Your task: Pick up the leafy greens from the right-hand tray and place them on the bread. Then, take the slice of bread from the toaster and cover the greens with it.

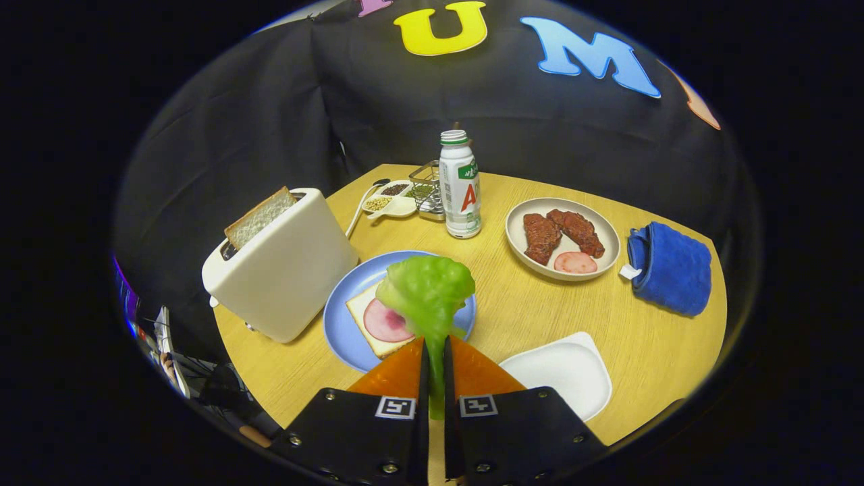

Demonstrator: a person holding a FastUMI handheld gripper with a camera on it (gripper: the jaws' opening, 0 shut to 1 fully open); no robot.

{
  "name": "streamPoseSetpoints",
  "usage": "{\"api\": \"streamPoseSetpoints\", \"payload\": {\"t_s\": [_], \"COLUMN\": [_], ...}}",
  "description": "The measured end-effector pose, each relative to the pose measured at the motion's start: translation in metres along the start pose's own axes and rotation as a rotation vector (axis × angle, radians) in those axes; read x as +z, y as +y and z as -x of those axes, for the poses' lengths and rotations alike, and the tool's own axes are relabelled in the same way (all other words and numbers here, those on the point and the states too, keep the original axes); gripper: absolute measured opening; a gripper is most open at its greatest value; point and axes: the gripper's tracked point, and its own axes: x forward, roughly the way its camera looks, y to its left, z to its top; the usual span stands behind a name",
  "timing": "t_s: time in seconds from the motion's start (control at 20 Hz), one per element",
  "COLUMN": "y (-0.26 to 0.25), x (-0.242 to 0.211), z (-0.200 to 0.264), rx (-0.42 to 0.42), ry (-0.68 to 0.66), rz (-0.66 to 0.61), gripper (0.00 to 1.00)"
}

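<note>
My gripper [435, 347] is shut on the leafy greens [426, 293], which stick up from between the fingers. The green leaf hangs above the blue plate [351, 290] and hides part of it. On that plate lies a slice of bread [364, 322] with a pink round of ham [386, 320] on top, just ahead and left of the fingers. A cream toaster [283, 266] stands left of the plate with a slice of bread [260, 216] poking out of its slot. The white tray [563, 371] lies bare to the right of the fingers.
A white bottle [460, 183] stands beyond the plate, with a wire rack [427, 191] and a small dish of seeds [389, 199] beside it. A beige plate [523, 250] holds meat pieces and ham. A folded blue cloth [670, 268] lies at the far right near the table edge.
</note>
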Motion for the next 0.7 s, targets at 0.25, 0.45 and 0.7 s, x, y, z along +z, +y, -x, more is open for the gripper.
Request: {"api": "streamPoseSetpoints", "payload": {"t_s": [0.25, 0.45, 0.7], "y": [0.020, 0.032, 0.046], "x": [0.003, 0.005, 0.008], "z": [-0.012, -0.019, -0.033], "rx": [0.013, 0.022, 0.033], "ry": [0.015, 0.023, 0.033], "rz": [0.017, 0.027, 0.037], "gripper": [0.09, 0.10, 0.09]}}
